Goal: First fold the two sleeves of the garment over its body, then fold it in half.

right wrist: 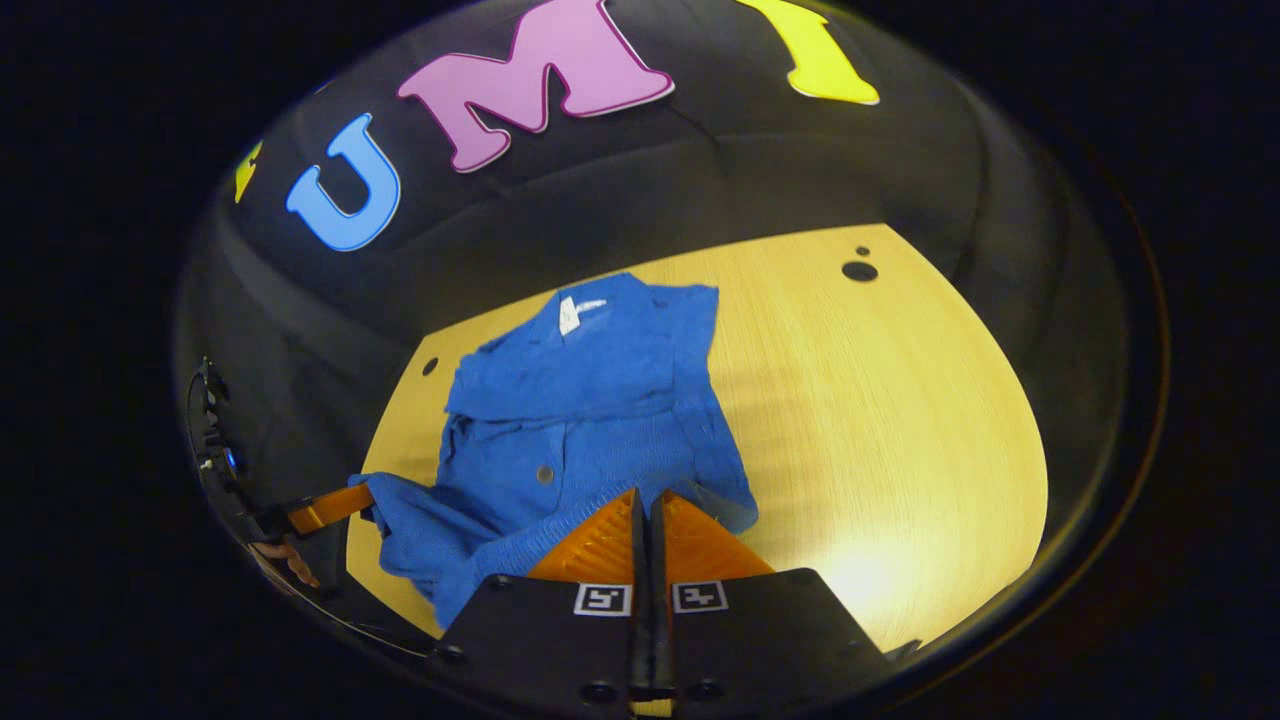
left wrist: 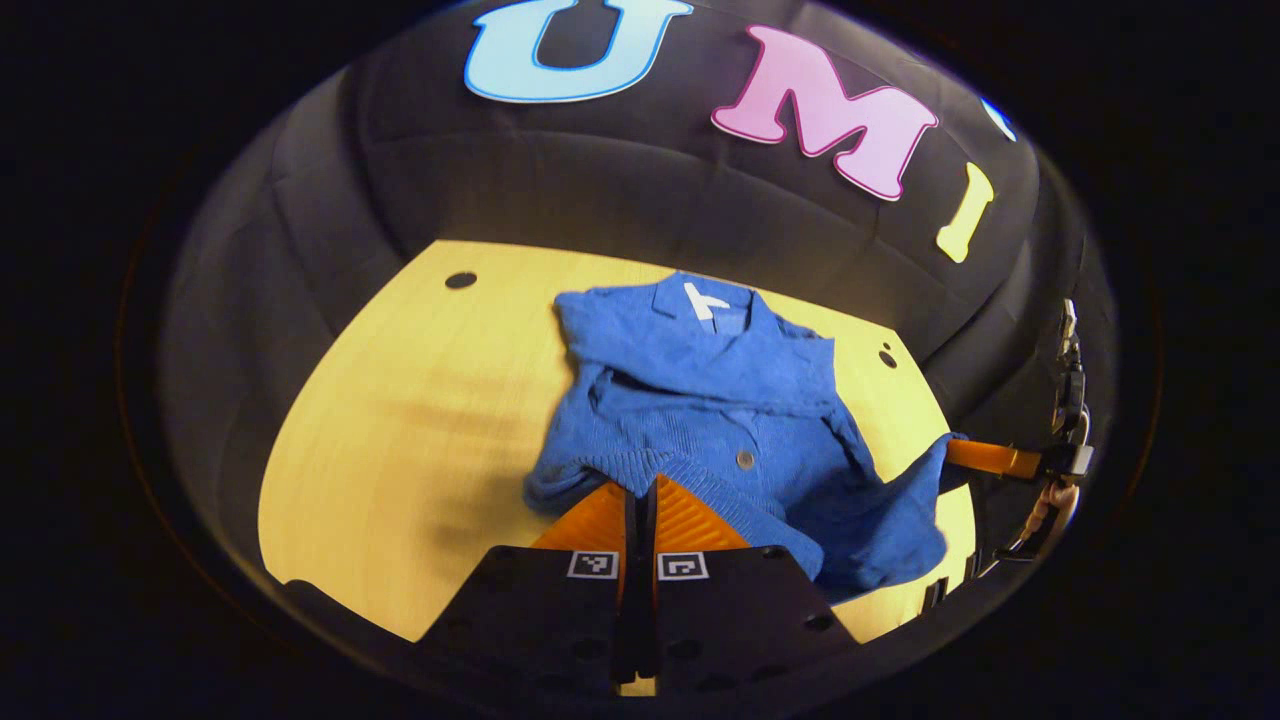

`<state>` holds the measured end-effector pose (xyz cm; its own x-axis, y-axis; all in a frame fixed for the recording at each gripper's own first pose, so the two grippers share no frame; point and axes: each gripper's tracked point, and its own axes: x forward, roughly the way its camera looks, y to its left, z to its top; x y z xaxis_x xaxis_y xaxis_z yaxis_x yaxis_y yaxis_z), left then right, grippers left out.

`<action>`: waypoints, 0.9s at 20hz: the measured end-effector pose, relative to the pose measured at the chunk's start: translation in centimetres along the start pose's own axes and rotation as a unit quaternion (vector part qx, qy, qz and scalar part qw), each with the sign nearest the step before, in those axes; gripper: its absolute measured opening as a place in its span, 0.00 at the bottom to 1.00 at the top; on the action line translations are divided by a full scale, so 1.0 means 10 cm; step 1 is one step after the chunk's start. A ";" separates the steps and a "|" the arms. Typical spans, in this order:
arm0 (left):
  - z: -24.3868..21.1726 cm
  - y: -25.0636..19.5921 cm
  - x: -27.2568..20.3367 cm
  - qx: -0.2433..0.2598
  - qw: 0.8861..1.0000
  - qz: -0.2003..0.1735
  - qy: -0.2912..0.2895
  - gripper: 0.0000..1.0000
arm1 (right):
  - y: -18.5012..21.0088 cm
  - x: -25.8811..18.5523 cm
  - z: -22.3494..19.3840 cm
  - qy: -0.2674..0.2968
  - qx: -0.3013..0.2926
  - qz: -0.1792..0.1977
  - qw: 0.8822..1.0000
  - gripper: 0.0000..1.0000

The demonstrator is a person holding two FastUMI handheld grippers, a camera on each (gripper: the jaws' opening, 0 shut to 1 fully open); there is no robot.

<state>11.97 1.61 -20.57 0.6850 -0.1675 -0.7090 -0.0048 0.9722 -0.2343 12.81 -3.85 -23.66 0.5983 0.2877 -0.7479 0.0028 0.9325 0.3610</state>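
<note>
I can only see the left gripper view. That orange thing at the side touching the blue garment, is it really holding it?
Observer: Yes. In the right gripper view, the right gripper has both fingers pressed together on the garment, at its ribbed hem.
Operator: What lies beyond it on that side?
Observer: A wide stretch of wooden table lies beside the garment, with a dark round hole near its far corner.
</note>
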 end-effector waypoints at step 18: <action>2.14 0.41 2.46 0.098 0.982 0.054 -0.150 0.00 | -0.32 2.36 2.10 -0.086 0.021 -0.027 0.996 0.01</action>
<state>44.38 4.97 -24.77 0.8722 -0.0343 -0.4880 0.0313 0.9994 -0.0143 43.79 -4.64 -30.74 0.7251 0.1923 -0.6612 0.0694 0.9349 0.3480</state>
